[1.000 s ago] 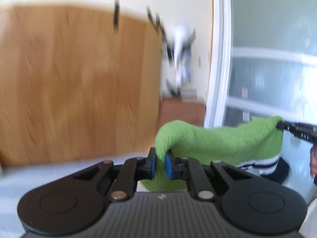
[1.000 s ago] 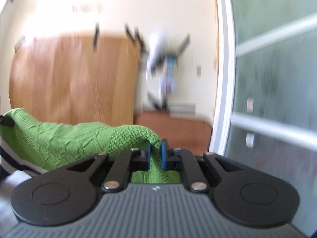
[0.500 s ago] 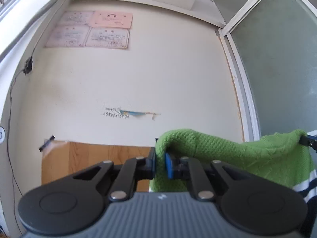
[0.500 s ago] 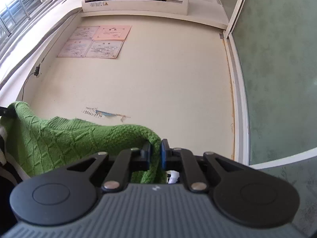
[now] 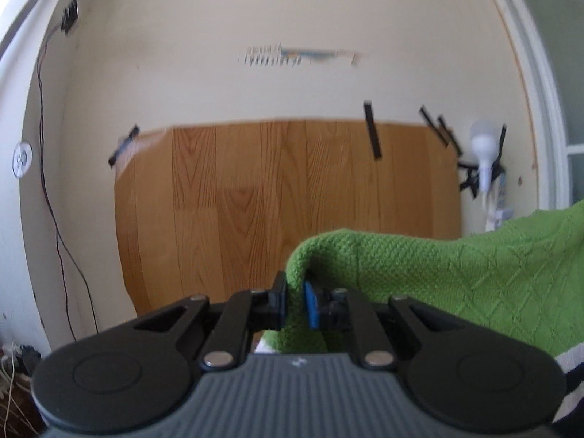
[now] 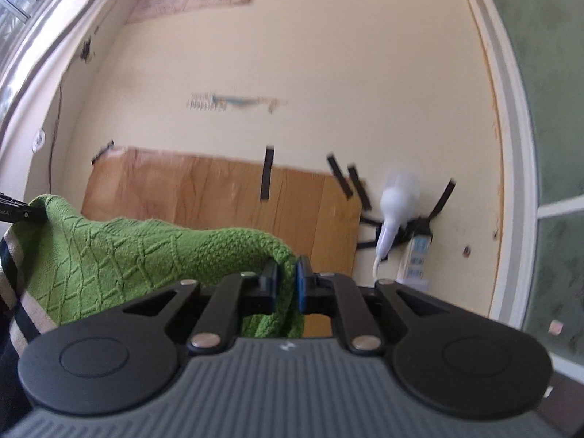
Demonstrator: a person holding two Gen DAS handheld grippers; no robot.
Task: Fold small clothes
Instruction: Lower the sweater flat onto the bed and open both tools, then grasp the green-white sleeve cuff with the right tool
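A small green knit sweater [image 5: 456, 273] with white and dark stripes at its hem hangs stretched in the air between both grippers. My left gripper [image 5: 295, 304] is shut on one top corner of it. My right gripper [image 6: 286, 284] is shut on the other top corner, and the sweater [image 6: 120, 255] spreads off to the left there. The left gripper's tip [image 6: 18, 211] shows at the far left edge of the right wrist view, pinching the cloth. The lower part of the sweater is hidden behind the gripper bodies.
Ahead is a cream wall with a wooden board [image 5: 292, 211] taped to it. A white bulb and a power strip [image 6: 398, 215] hang at the board's right. A white door frame with frosted glass [image 6: 547, 146] is on the right. A cable [image 5: 54, 200] runs down the wall at left.
Both grippers tilted up toward the ceiling half a second ago and have now tipped back down toward the wall board. The sweater stays held taut between them.
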